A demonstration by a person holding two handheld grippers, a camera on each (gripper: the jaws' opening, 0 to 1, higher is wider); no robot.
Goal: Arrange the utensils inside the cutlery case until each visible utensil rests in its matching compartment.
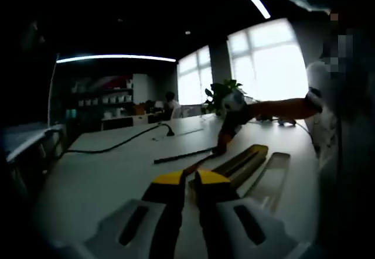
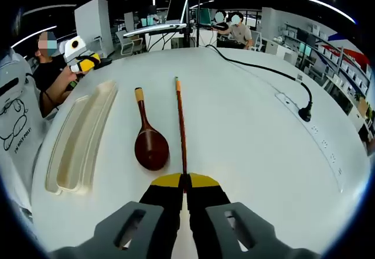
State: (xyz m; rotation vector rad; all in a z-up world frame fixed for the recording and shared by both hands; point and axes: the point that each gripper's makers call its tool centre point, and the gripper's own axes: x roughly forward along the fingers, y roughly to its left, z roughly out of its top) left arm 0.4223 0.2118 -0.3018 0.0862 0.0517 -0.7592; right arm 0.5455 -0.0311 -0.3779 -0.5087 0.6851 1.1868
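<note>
The clear plastic cutlery case (image 2: 79, 139), a long shallow tray with rounded ends, lies on the white round table (image 2: 246, 124) with nothing visible inside it. Just beside the case lies one dark glossy wooden spoon (image 2: 150, 142), oval-bowled with a pale handle tip. On the spoon's far side from the case lies one thin reddish-brown chopstick (image 2: 181, 127), also pale-tipped. The right gripper (image 2: 186, 183) has its yellow-tipped jaws clenched on the near end of the chopstick. The left gripper (image 1: 190, 180) has its jaws pressed together with nothing seen between them. One black power cable (image 2: 266, 71) runs across the table, well apart from the case.
</note>
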